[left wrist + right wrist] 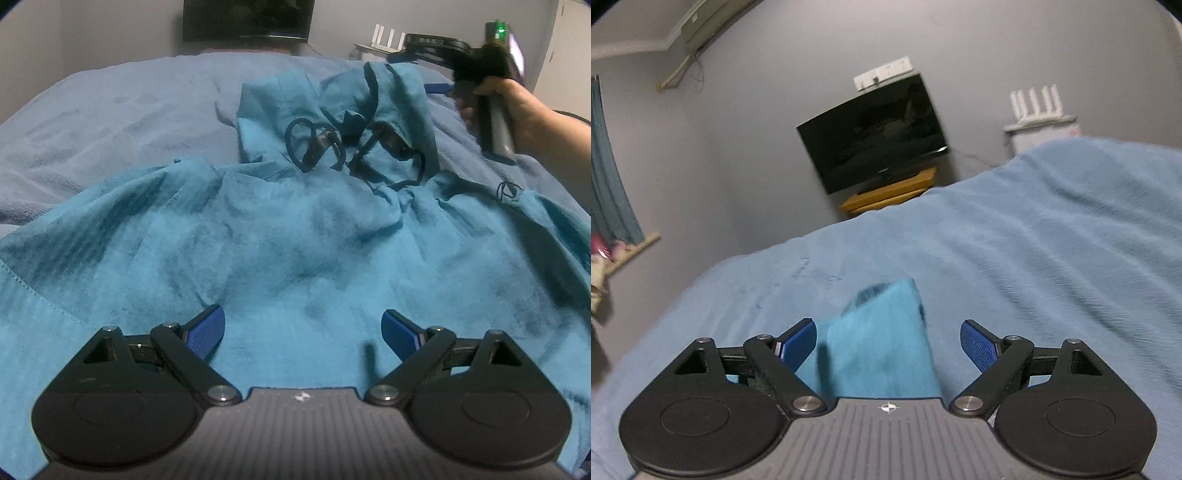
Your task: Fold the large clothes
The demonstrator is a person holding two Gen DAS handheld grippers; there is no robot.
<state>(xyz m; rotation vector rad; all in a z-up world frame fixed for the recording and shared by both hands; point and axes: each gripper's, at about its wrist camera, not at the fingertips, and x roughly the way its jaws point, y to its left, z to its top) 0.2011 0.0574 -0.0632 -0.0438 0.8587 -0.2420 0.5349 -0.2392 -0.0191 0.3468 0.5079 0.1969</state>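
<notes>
We've both grippers spread, nothing pinched: left gripper (303, 328) over teal hoodie (295, 240), right gripper (888, 341) over its corner. Pinch edges w/ both, then fold evenly.

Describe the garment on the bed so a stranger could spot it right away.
Find the pale blue blanket covering the bed. On it lies the teal hooded jacket, rumpled, hood toward the television. Its brighter teal and looped dark drawcords distinguish it.
</notes>
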